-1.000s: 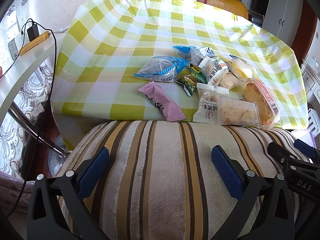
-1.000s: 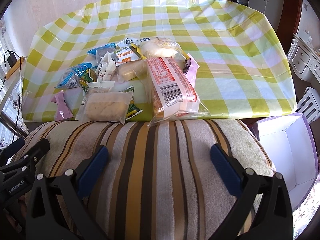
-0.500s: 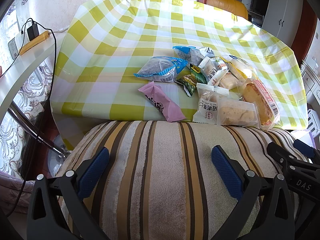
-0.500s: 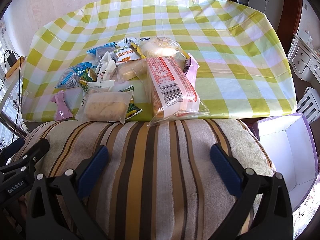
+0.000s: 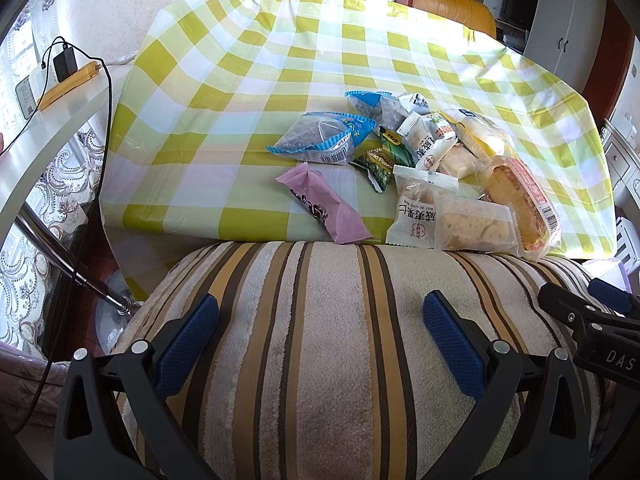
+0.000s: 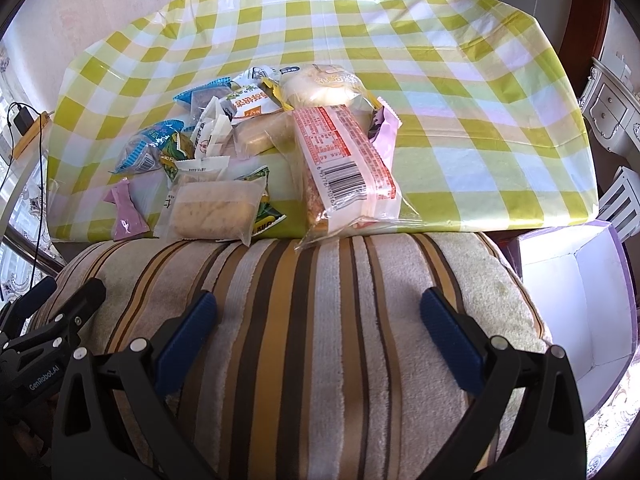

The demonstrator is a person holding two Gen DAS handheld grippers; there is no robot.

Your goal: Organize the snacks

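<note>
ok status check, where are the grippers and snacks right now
Left hand-held gripper and right hand-held gripper open, empty, above striped cushion. Pile of wrapped snacks untouched on checked tablecloth.

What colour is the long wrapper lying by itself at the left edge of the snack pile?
Pink-purple with dark print; the long wrapper shows best in the left wrist view.

Both grippers are showing the same build: the left gripper (image 5: 320,332) and right gripper (image 6: 318,330) are wearing black angular plastic frames with silver screw heads. Blue textured pads (image 5: 188,344) are lining each finger, and white lettering is marking the frames' sides.
</note>
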